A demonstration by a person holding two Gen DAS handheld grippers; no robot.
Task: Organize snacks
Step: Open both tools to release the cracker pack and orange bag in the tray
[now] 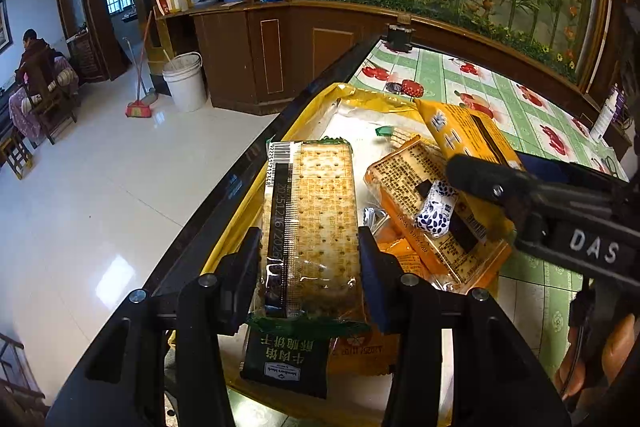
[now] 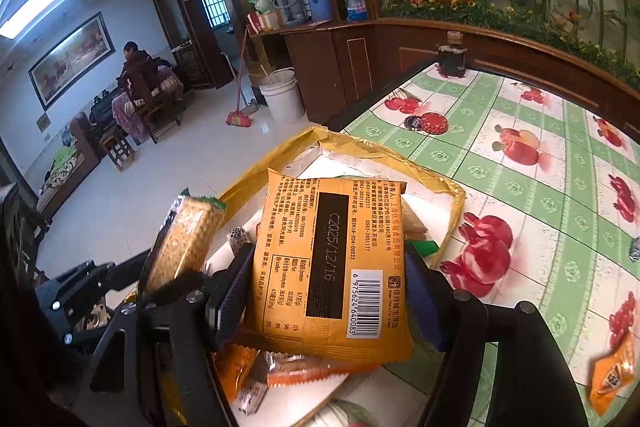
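My left claw (image 1: pixel 310 259) grips the cracker pack (image 1: pixel 310 223), its long way pointing to 12 o'clock over the yellow box (image 1: pixel 240 227), and my right claw (image 2: pixel 328 291) at 3 o'clock holds the orange pack (image 2: pixel 328 259).

My right claw (image 2: pixel 332 291) grips an orange snack packet (image 2: pixel 332 263) above the yellow-rimmed tray (image 2: pixel 456 195) at the counter's (image 2: pixel 520 187) left edge.

Packets (image 1: pixel 432 211) crowd the tray (image 1: pixel 356 95); tablecloth (image 2: pixel 520 187) open.
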